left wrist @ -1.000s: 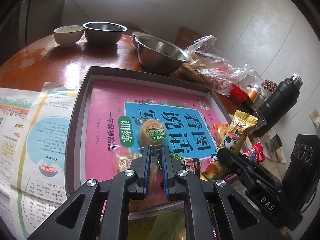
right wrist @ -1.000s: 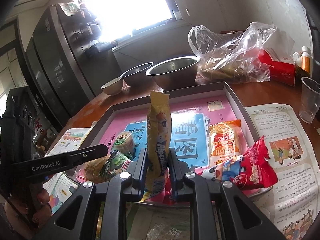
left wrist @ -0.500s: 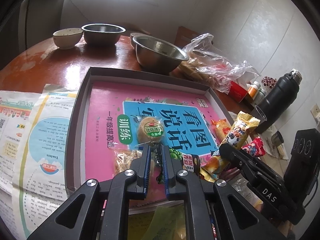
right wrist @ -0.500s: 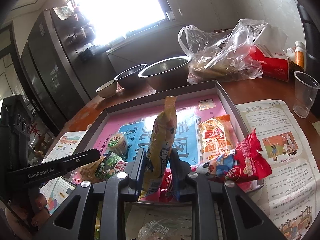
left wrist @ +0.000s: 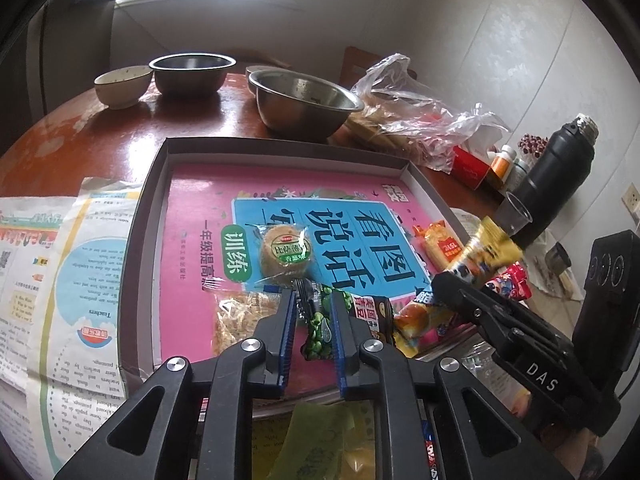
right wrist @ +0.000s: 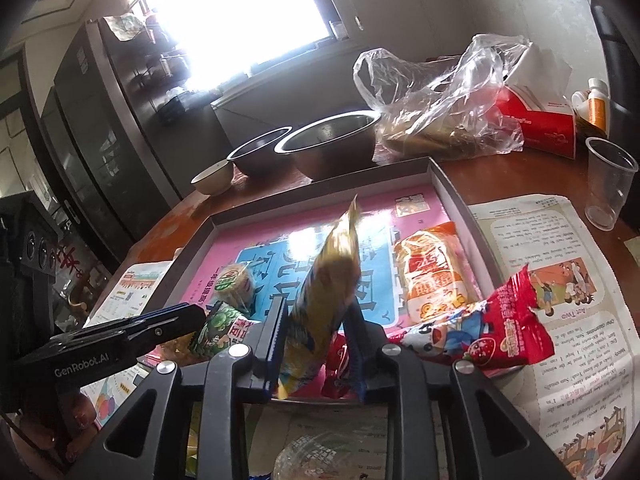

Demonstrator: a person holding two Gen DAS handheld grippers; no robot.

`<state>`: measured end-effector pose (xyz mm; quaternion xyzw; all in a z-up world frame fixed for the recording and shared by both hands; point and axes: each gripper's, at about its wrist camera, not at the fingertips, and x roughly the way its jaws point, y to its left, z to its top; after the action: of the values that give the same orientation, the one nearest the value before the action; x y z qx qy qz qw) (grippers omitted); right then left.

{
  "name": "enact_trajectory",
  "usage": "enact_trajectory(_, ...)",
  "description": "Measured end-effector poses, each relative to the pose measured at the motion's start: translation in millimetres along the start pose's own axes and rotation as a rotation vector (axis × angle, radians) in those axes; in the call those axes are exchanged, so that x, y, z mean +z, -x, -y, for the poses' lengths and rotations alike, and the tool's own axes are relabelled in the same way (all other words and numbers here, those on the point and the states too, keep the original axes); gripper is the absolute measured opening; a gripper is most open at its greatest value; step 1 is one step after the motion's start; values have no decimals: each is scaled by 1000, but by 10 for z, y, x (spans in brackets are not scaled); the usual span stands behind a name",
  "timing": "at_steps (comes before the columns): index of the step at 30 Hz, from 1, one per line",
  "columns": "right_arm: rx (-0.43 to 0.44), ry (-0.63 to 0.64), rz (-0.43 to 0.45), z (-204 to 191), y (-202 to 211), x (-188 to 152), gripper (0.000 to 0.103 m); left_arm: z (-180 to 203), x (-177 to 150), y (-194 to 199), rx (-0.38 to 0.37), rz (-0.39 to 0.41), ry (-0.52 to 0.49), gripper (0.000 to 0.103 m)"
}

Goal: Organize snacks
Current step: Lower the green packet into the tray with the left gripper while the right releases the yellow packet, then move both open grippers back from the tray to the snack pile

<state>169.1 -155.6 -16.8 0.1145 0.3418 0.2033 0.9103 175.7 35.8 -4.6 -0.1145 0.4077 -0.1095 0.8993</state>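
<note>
Releasing appears to be the step in hand: the left gripper (left wrist: 314, 320), fingers opening, has a crinkly green pea packet (left wrist: 320, 326) between them over the shallow grey tray (left wrist: 152, 184). The right gripper (right wrist: 316, 332), also opening, lets a glossy yellow tube-shaped packet (right wrist: 330, 280) tilt. Both must be withdrawn clear.

Both jaws opening now: my left gripper (left wrist: 313, 312) loosening off the green pea packet (left wrist: 319, 328), right gripper (right wrist: 316, 320) releasing the yellow wafer pack (right wrist: 328, 280), which has tipped right over the box (right wrist: 460, 204).
</note>
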Motion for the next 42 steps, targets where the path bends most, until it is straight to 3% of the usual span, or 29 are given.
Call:
enact_trajectory(6, -14, -15, 9, 63, 31, 14, 33, 7, -8, 3, 3, -2, -4, 20)
enact_trajectory(14, -30, -41, 33, 167, 124, 35, 41, 27, -28, 29, 2, 1, -4, 34)
enact_trajectory(42, -67, -46, 116, 228, 512, 109, 52, 2, -59, 176, 17, 11, 12, 60)
